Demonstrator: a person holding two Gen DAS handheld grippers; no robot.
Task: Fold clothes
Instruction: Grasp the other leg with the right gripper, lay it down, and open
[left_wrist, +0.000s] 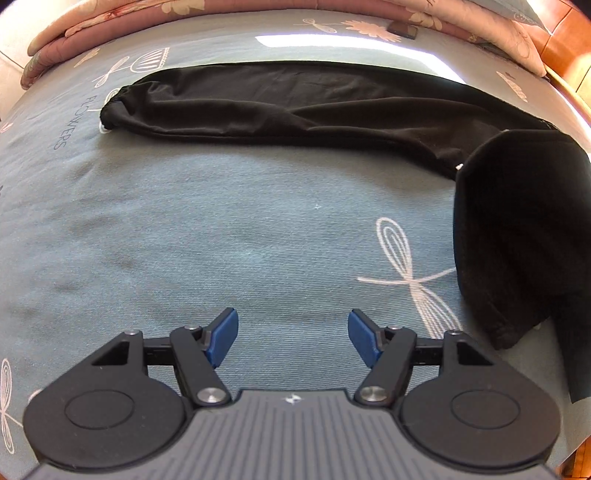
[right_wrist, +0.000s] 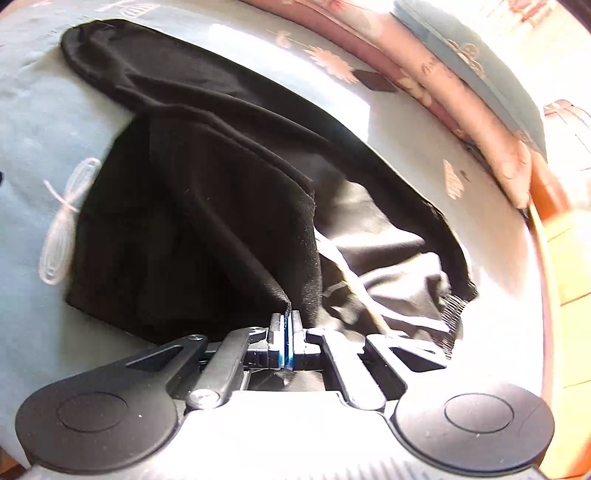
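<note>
Black trousers (left_wrist: 295, 107) lie stretched across a grey-blue bedsheet (left_wrist: 221, 229), one cuffed leg end at the far left. At the right edge a part of the garment (left_wrist: 517, 229) hangs lifted off the bed. My left gripper (left_wrist: 293, 338) hovers over bare sheet, open, its blue pads (left_wrist: 225, 339) wide apart with nothing between them. In the right wrist view my right gripper (right_wrist: 287, 325) is shut on an edge of the black trousers (right_wrist: 207, 206), which drape up and away from the jaws. The waistband with a pale drawstring (right_wrist: 354, 273) lies just right of it.
A pink floral quilt (left_wrist: 229, 14) is bunched along the far side of the bed. A small dark object (left_wrist: 402, 29) rests on the sheet near it. A wooden bed edge (right_wrist: 546, 258) and floor run along the right. A bright sun patch (left_wrist: 351, 44) crosses the sheet.
</note>
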